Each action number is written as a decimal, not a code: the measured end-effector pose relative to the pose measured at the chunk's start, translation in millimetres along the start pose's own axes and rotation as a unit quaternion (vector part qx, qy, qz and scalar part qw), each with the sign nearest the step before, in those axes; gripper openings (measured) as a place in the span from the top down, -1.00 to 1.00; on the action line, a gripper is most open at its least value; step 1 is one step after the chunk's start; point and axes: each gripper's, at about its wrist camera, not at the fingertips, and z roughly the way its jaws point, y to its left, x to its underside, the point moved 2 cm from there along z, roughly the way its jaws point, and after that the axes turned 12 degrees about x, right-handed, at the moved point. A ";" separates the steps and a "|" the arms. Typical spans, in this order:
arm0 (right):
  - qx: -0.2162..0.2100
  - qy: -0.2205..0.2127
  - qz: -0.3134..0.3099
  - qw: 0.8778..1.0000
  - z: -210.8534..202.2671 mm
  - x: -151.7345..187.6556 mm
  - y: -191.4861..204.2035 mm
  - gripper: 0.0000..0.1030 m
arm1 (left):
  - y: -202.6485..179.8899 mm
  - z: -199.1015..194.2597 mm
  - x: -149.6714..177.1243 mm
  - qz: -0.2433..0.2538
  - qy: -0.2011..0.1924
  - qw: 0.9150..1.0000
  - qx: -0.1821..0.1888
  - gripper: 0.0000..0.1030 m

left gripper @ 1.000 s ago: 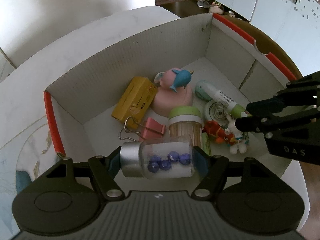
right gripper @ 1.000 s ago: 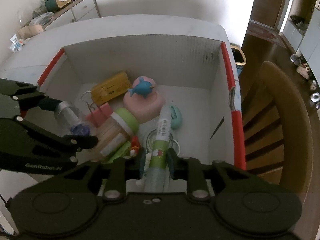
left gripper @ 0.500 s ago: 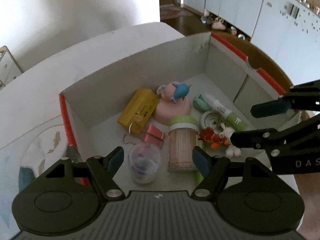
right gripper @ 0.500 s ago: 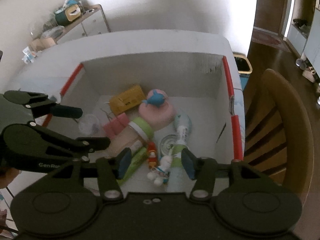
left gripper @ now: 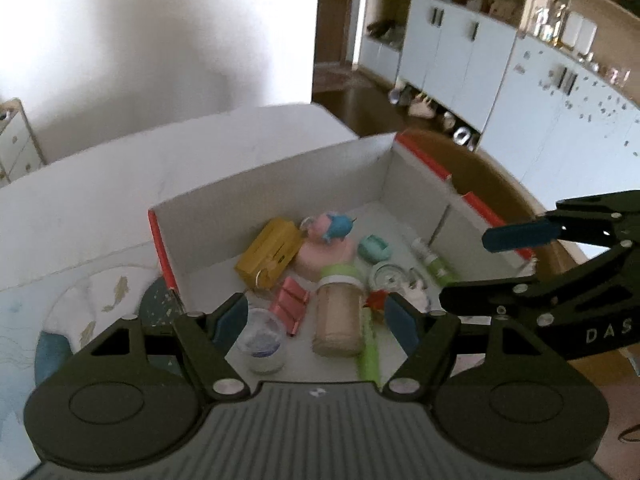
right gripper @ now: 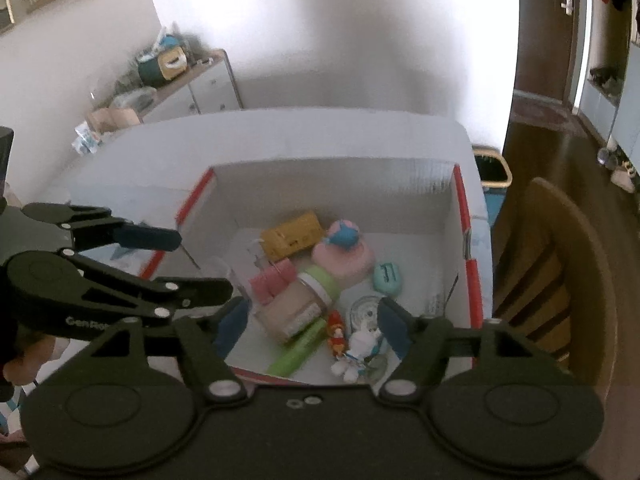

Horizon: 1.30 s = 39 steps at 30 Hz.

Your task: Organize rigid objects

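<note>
I see both grippers, left gripper (left gripper: 316, 318) and right gripper (right gripper: 314, 322), spread wide and empty above the box (left gripper: 280, 184); clear jar (left gripper: 262, 340) sits below my left jaws.

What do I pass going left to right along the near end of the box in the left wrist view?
Clear jar with blue beads → pink binder clip → toothpick jar with green lid → red figurine → white figurine.
</note>
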 end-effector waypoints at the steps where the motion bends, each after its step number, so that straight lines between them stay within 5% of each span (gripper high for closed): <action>1: 0.000 -0.006 0.001 1.000 -3.5 0.2 1.3 -0.45 | -2.2 -4.4 0.9 0.006 -0.007 1.000 -0.004 -0.46; 15: -0.019 -0.094 0.024 0.995 -52.8 12.7 3.4 -0.94 | -26.6 -55.9 12.8 0.033 -0.083 0.996 -0.011 -0.56; 28: -0.021 -0.139 0.063 0.988 -76.4 30.7 1.5 -0.99 | -27.1 -87.3 24.5 0.007 -0.133 0.991 -0.019 -0.63; 39: -0.013 -0.137 0.079 0.987 -83.4 49.5 7.4 -0.99 | -29.5 -86.3 38.2 0.006 -0.130 0.991 -0.014 -0.79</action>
